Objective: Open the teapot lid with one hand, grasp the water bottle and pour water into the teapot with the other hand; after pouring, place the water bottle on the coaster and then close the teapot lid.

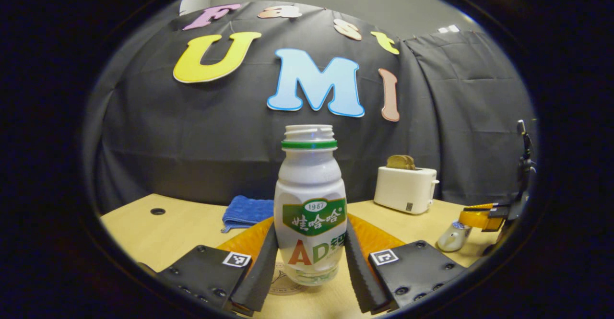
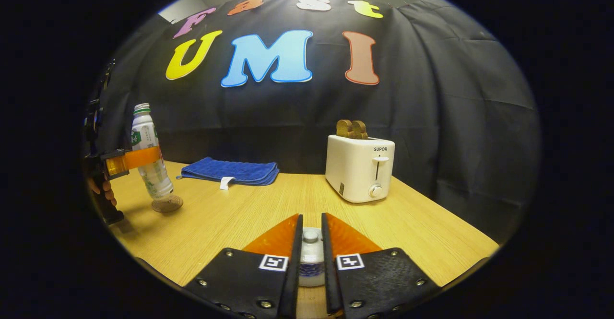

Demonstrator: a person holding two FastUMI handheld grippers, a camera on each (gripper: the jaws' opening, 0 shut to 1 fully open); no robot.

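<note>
**Holding the bottle over the coaster, knob pinched on the other side**

Gripping the white plastic water bottle (image 1: 310, 208) with its green neck ring and open, capless mouth, my left gripper (image 1: 311, 266) has both fingers pressed against the bottle's lower sides at the bottom centre of the left gripper view. The bottle stands upright there, its base over a round pale coaster (image 1: 283, 283) with a printed emblem, on the light wooden table (image 1: 177, 228). In the right gripper view the same bottle sits at the left edge of the frame, leaning slightly, with its base at the brown disc of the coaster (image 2: 167, 204); I cannot tell whether it rests fully on it. A hand (image 2: 103, 189) shows just below the fingers clamped around it.

My right gripper (image 2: 312, 249), at the bottom centre of the right gripper view, is closed narrowly around the small rounded knob of the white teapot lid (image 2: 311, 254); the fingers sit close on both sides. In the left gripper view that gripper appears at the right edge, above the white teapot (image 1: 453, 237).

A folded blue cloth (image 2: 232, 171) lies toward the back of the table, left of centre. A white two-slot toaster (image 2: 360, 172) holding brown toast slices (image 2: 351, 129) stands right of centre.
</note>
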